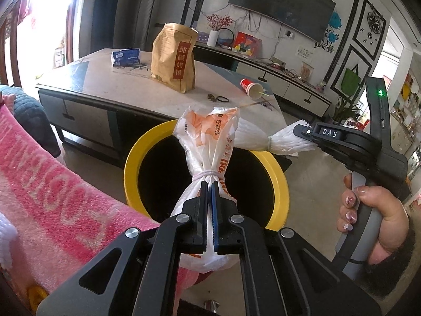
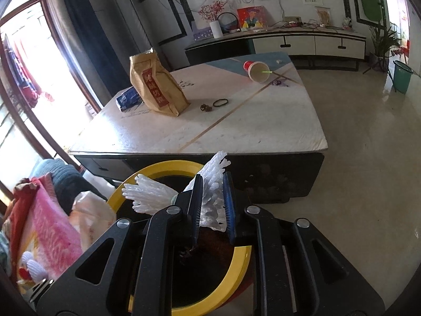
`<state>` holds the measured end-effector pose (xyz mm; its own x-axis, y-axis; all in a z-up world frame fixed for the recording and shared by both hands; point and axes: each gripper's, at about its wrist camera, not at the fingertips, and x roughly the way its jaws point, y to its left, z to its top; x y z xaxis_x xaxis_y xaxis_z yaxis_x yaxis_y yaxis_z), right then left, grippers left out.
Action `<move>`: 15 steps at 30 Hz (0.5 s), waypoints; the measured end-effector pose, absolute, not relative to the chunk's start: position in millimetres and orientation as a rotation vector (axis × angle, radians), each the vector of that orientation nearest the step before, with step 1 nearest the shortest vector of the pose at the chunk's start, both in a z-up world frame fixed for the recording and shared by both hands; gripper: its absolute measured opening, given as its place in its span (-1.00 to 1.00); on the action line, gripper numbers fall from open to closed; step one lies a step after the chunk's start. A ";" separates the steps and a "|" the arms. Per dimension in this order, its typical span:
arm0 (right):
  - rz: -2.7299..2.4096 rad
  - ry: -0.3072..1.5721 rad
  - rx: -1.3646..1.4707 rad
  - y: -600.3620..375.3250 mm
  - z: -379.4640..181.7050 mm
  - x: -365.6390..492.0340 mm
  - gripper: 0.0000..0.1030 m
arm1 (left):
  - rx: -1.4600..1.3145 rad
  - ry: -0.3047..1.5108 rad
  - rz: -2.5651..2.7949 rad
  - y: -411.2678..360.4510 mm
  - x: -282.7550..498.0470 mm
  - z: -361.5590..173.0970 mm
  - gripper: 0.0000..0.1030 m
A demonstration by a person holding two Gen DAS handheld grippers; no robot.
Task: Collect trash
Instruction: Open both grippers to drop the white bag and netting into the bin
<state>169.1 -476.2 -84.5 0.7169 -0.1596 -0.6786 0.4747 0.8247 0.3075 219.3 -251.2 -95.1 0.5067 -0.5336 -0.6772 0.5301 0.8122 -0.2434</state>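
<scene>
A white plastic bag (image 1: 208,137) with orange print, tied at the neck with a pale band, hangs over the mouth of a yellow-rimmed bin (image 1: 131,163). My left gripper (image 1: 209,184) is shut on the bag just below the band. To the right, my right gripper (image 1: 300,131), held by a hand (image 1: 373,210), grips one end of a white foam net (image 1: 255,139) over the bin's far edge. In the right wrist view the foam net (image 2: 214,192) sits between the blue pads of the right gripper (image 2: 213,177), above the bin (image 2: 236,271).
Behind the bin stands a low table (image 2: 250,126) with a brown paper bag (image 1: 175,58), a blue packet (image 1: 125,57), a tipped red paper cup (image 1: 251,87) and a black hair band (image 1: 223,99). A pink blanket (image 1: 52,179) lies at the left. A green bucket (image 2: 402,76) stands far right.
</scene>
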 end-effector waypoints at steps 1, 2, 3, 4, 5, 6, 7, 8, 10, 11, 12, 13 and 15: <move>-0.367 0.689 0.495 -475.9 -85.1 169.0 -0.74 | -0.006 0.817 -0.641 -251.7 219.8 -96.1 -0.93; -0.362 0.690 0.499 -475.7 -85.9 169.1 -0.68 | -0.011 0.818 -0.642 -252.1 220.8 -97.1 -0.92; -0.353 0.692 0.506 -476.4 -86.7 169.7 -0.50 | -0.017 0.819 -0.643 -252.5 222.7 -97.7 -0.84; -0.353 0.692 0.511 -476.5 -86.8 169.5 -0.39 | -0.019 0.817 -0.640 -251.8 222.7 -98.4 -0.75; -0.353 0.689 0.518 -476.6 -86.3 168.5 -0.25 | -0.022 0.811 -0.629 -250.7 222.4 -98.0 -0.38; -0.350 0.687 0.518 -476.0 -85.7 168.6 -0.22 | -0.030 0.805 -0.626 -249.3 222.4 -97.3 0.08; -0.349 0.687 0.514 -474.9 -85.1 168.6 -0.21 | -0.048 0.797 -0.629 -245.9 222.2 -95.9 0.18; -0.347 0.688 0.509 -473.8 -84.5 168.7 -0.16 | -0.060 0.793 -0.626 -243.2 221.9 -94.4 0.19; -0.340 0.687 0.507 -470.7 -83.6 169.0 -0.06 | -0.067 0.785 -0.612 -238.6 220.6 -91.7 0.36; -0.333 0.689 0.504 -468.8 -82.9 169.2 -0.03 | -0.069 0.777 -0.600 -236.2 219.7 -89.8 0.58; -0.328 0.691 0.501 -466.7 -82.3 169.8 -0.02 | -0.074 0.772 -0.594 -233.3 218.5 -88.0 0.68; -0.321 0.693 0.498 -464.6 -81.3 169.9 -0.01 | -0.079 0.769 -0.593 -231.5 217.2 -87.1 0.71; -0.305 0.695 0.495 -461.0 -79.0 169.6 0.10 | -0.082 0.761 -0.580 -226.9 214.1 -84.6 0.87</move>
<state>169.6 -461.0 -79.0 0.7312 -0.1043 -0.6742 0.4253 0.8424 0.3309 214.1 -226.9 -84.6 0.5761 -0.5239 -0.6274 0.4663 0.8411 -0.2742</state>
